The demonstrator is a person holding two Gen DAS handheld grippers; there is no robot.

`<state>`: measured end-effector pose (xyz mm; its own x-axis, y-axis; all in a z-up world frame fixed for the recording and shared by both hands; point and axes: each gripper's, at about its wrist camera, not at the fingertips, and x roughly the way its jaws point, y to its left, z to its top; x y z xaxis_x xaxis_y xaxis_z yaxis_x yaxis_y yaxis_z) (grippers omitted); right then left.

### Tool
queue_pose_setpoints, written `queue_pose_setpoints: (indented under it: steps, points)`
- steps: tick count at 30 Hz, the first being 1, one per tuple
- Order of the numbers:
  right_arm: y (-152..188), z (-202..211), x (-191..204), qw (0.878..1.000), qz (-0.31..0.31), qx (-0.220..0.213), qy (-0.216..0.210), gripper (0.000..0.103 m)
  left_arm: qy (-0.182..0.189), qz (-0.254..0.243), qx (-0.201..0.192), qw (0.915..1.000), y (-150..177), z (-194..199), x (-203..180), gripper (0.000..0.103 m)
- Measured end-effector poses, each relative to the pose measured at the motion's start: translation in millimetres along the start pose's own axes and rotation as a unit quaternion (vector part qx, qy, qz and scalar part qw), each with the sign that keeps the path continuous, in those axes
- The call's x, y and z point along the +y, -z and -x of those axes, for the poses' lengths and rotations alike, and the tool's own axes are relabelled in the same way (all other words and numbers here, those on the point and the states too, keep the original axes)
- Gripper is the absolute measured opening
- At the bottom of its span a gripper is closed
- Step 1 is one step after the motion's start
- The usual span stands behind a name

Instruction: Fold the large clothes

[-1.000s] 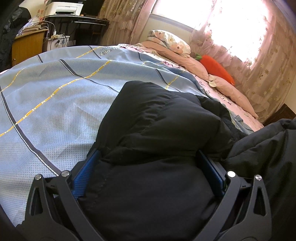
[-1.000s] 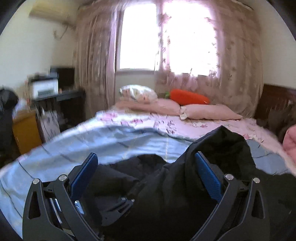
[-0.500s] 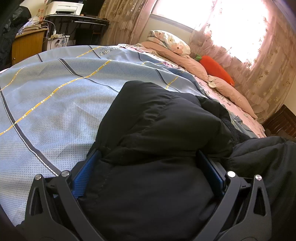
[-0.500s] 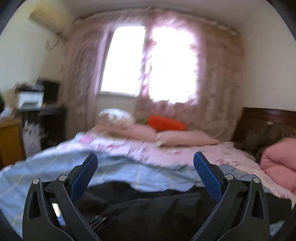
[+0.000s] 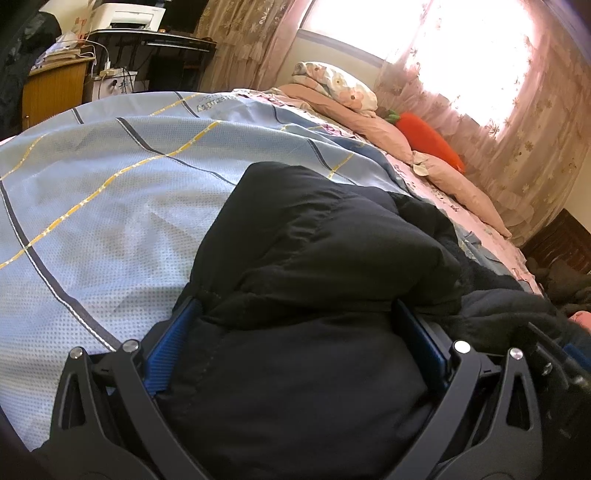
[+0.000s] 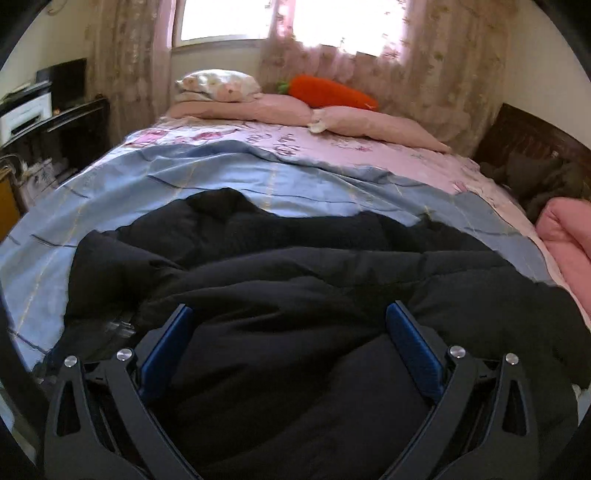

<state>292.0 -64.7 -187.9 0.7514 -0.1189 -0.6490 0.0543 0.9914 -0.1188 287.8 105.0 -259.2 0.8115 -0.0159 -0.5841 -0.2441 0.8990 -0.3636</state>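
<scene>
Two hand-held grippers here, both half buried in a black coat (image 6: 295, 266) that's sprawled across the near part of the bed (image 6: 207, 173). The left hand-held gripper (image 5: 295, 314) has its blue pads set wide with a thick fold of coat bulging up between them; can't tell if it's actually pinching anything. Same story for the right hand-held gripper (image 6: 288, 321): pads wide apart, coat filling the whole gap, grip unclear.

The coat lies on a light blue checked sheet (image 5: 110, 192), with a pink floral cover (image 6: 332, 144) further up. At the head end there are pink pillows (image 6: 266, 107), a floral pillow (image 6: 218, 85) stacked on top, and a carrot plush (image 6: 332, 92) against the curtains (image 6: 424, 74). A pink blanket (image 6: 565, 236) sits right at the coat's right edge. Off to the left stand a counter (image 5: 155, 40) with a printer (image 5: 129, 14) and a wooden cabinet (image 5: 51, 92), well apart from the coat.
</scene>
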Motion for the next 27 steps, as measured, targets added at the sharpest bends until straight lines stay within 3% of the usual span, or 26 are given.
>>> queue_pose_setpoints:
  steps: [5,11,13,15,19,22,27]
  points:
    - [5.4,-0.9,-15.6,1.0,0.006,-0.004,0.027,0.102,0.005,0.0,0.0,1.0,-0.2,0.7,-1.1,0.101]
    - [17.5,-9.6,-90.0,0.994,-0.091,0.024,0.06,0.102,0.013,0.003,-0.001,0.9999,-0.3,1.0,-0.8,0.101]
    - [35.3,-23.6,-126.6,0.984,-0.168,0.051,-0.011,0.102,0.015,-0.001,-0.002,0.9999,0.2,1.7,-2.6,0.101]
    - [46.1,-33.8,-135.1,0.978,-0.194,0.069,-0.043,0.102,0.013,-0.01,-0.003,0.9999,0.6,2.0,-6.4,0.101]
    - [48.1,-34.7,-124.2,0.983,-0.175,0.058,-0.017,0.102,0.025,-0.01,0.009,0.9996,-2.5,4.4,-6.5,0.101]
    - [57.3,-38.6,-131.4,0.978,-0.198,0.058,-0.021,0.102,0.041,-0.015,0.012,0.999,-5.5,14.3,-9.9,0.101]
    - [65.2,-41.2,-142.5,0.973,-0.221,0.055,-0.034,0.102,0.086,-0.023,-0.022,0.9958,-13.1,49.5,-30.5,0.101]
